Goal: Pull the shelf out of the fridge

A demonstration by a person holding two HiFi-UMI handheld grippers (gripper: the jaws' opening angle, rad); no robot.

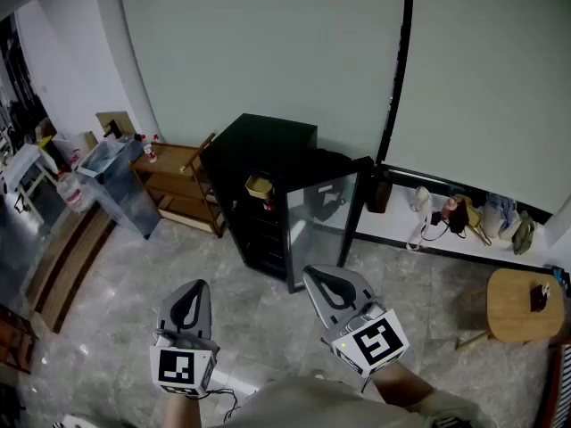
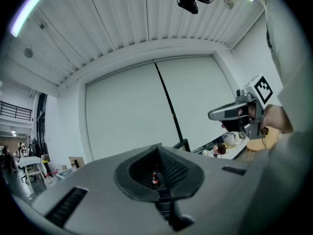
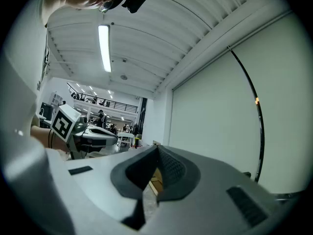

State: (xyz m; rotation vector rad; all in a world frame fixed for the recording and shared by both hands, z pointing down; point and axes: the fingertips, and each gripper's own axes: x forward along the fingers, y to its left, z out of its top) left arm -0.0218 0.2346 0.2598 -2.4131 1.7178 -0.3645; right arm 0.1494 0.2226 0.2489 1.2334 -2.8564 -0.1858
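A small black fridge (image 1: 272, 145) stands on the floor against the pale wall. Its glass door (image 1: 323, 214) is swung open toward me. Dark shelves (image 1: 264, 232) show inside, with a tan object (image 1: 259, 185) and a small red item (image 1: 268, 206) near the top front. My left gripper (image 1: 197, 284) hangs shut and empty, well short of the fridge. My right gripper (image 1: 313, 273) is also shut and empty, just in front of the door's lower edge. In the left gripper view the shut jaws (image 2: 157, 152) point at the fridge; the right gripper (image 2: 235, 114) shows beside them. The right gripper view has its own jaws (image 3: 157, 149) shut too.
A wooden rack (image 1: 183, 184) and a clear plastic bin (image 1: 118, 178) stand left of the fridge. A low white ledge (image 1: 401, 230) with small items runs along the right wall. A round wooden stool (image 1: 519, 306) is at the right. A black pole (image 1: 398, 69) rises behind the fridge.
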